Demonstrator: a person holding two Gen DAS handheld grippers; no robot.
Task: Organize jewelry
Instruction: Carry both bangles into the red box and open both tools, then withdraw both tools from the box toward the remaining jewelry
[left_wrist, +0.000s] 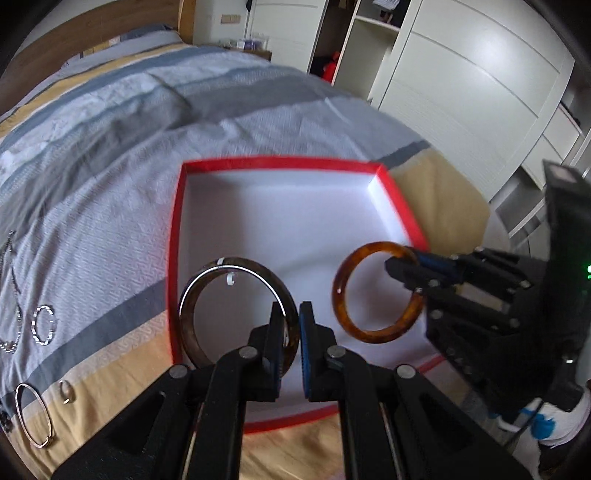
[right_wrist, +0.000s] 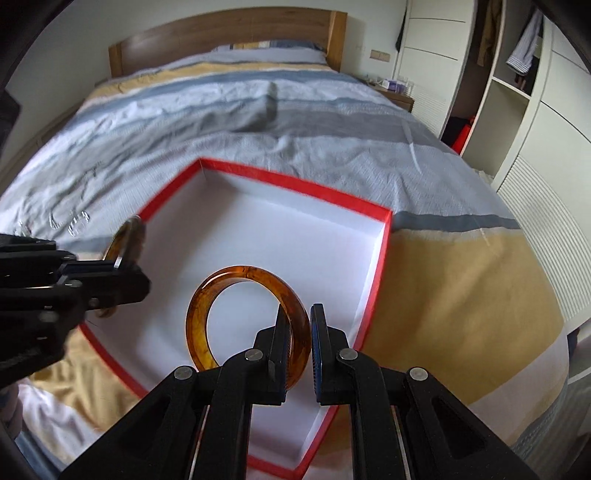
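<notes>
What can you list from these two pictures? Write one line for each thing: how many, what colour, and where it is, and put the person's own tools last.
Box: one, red rim, white inside, open on the bed.
Bedspread: one, grey, white and tan stripes, covering the bed.
Dark bangle: one, dark brown, held over the box's left side.
Amber bangle: one, orange-brown, held over the box.
Loose jewellery: several silver rings, hoops and a chain, on the bedspread left of the box.
Headboard: one, wooden, far end.
Wardrobe: one, white, beside the bed.
Left tool: black, shut on the dark bangle.
Right tool: black, shut on the amber bangle.
</notes>
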